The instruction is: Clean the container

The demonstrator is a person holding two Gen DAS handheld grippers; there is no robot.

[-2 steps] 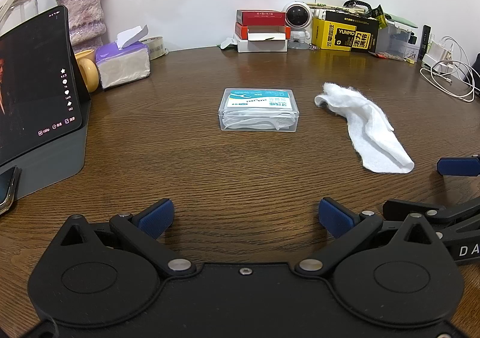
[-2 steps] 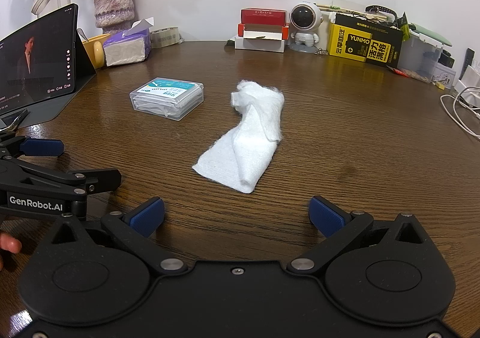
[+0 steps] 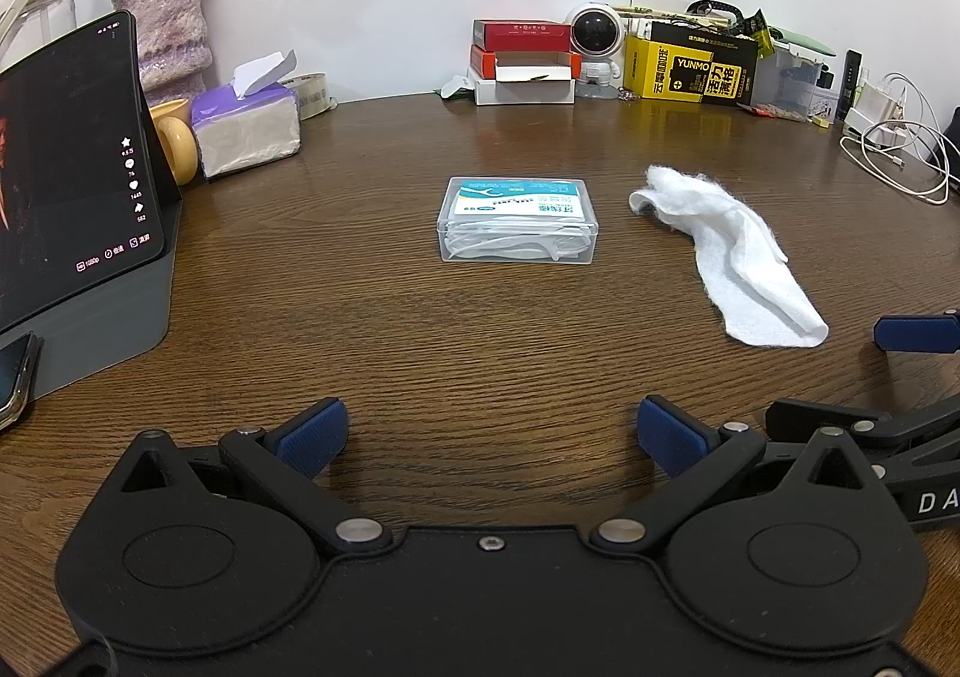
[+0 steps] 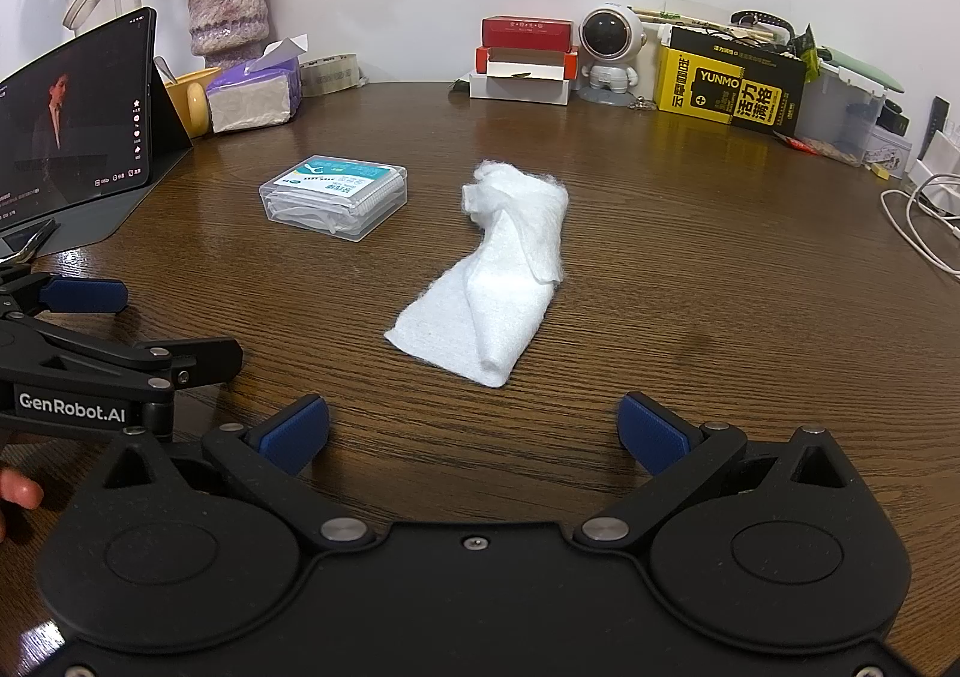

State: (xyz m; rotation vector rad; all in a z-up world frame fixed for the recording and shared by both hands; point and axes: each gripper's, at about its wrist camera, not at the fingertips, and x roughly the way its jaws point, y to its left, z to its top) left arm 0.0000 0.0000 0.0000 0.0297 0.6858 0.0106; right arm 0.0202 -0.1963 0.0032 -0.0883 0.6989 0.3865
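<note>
A clear plastic container [image 3: 517, 219] of floss picks, lid shut with a blue-and-white label, lies flat on the brown wooden table; in the right wrist view the container [image 4: 334, 197] sits to the left. A crumpled white cloth [image 3: 729, 251] lies to its right, and the cloth [image 4: 495, 272] is straight ahead of the right gripper. My left gripper [image 3: 489, 434] is open and holds nothing, well short of the container. My right gripper [image 4: 474, 431] is open and holds nothing, just short of the cloth's near corner. The two grippers stand side by side.
A tablet on a grey stand [image 3: 72, 179] fills the left side, with a phone [image 3: 15, 377] beside it. A tissue pack [image 3: 246, 122], yellow cup, vase, stacked boxes [image 3: 522, 62], astronaut figure, yellow-black box [image 3: 690, 71] and white cables [image 3: 900, 155] line the back edge.
</note>
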